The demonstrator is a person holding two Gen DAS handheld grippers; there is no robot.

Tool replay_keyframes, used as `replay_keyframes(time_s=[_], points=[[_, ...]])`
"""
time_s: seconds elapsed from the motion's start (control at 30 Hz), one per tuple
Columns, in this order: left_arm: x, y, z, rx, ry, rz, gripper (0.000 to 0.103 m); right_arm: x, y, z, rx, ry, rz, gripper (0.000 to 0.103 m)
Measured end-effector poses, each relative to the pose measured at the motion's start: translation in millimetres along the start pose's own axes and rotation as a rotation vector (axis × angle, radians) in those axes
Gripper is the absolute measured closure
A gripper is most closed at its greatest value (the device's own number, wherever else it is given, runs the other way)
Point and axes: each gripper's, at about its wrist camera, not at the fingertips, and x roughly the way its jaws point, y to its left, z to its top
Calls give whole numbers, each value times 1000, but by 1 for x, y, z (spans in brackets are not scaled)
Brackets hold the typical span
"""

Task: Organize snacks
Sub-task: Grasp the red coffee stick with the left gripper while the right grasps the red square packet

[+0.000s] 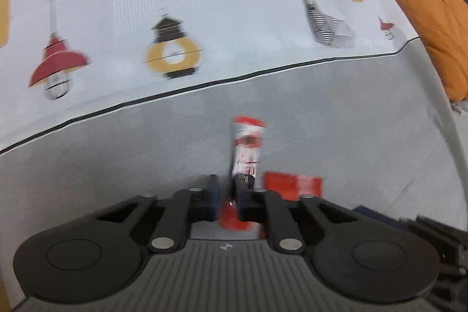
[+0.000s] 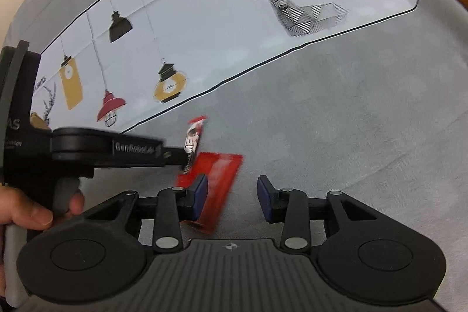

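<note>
My left gripper [image 1: 227, 189] is shut on a red and white snack packet [image 1: 247, 148], which sticks up past the fingertips. It also shows in the right wrist view [image 2: 193, 139], where the left gripper [image 2: 181, 158] reaches in from the left. A red flat snack packet [image 2: 218, 186] lies on the grey surface just under it, also in the left wrist view [image 1: 292, 184]. My right gripper [image 2: 232, 195] is open and empty, with its left finger over the red packet's edge.
A white cloth printed with lamps and a deer [image 1: 204, 5] covers the far half of the grey surface [image 2: 336, 122]. An orange cushion [image 1: 438, 28] lies at the right. A hand [image 2: 32, 212] holds the left gripper's handle.
</note>
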Motion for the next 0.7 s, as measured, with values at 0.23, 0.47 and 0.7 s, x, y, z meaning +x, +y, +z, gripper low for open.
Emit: replay_keyframes(time_s=[0.23,0.47,0.7], points=[[-15,52,-20,-29,8,38,88,31,30,-8,-65,63,10,38],[-4,17,-4,133,-60,-67,53,45,54,-17,-218,34,-54,19],[15,-5,1,353,-82,-78,102,47,46,-11,-366,-8,-145,60]])
